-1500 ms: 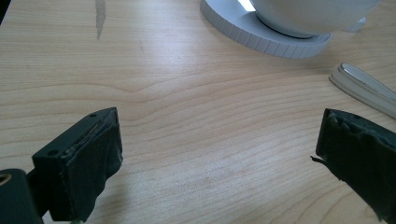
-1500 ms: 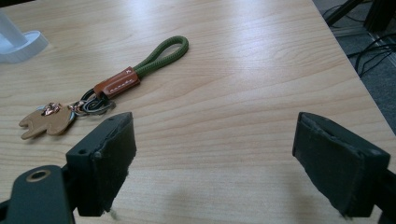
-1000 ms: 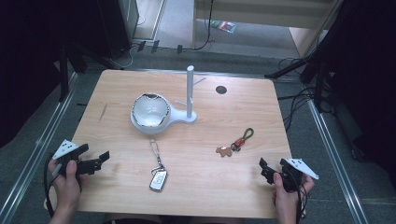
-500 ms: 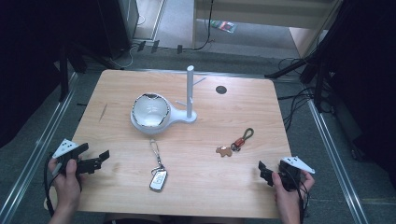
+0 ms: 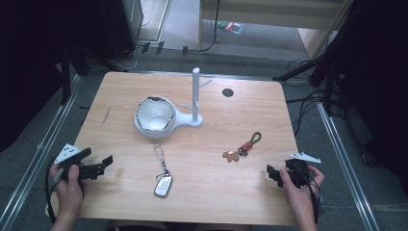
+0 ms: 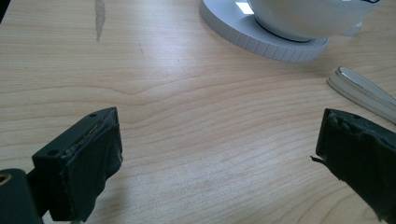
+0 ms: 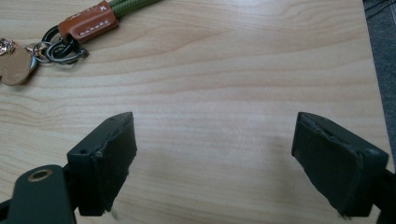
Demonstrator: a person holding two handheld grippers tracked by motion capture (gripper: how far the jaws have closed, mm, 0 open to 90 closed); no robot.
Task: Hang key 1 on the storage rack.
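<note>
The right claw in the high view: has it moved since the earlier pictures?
Yes, slightly: the right claw has drifted toward the near table edge, away from the green-looped keychain.

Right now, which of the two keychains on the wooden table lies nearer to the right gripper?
The keychain with the green cord loop and brown leather tab, lying just up-left of the right gripper; the silver key fob lies mid-table.

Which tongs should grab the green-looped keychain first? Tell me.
Right. The right tongs sit open just below the green-looped keychain, which lies ahead of their jaws. The left tongs are open at the table's far side.
</note>
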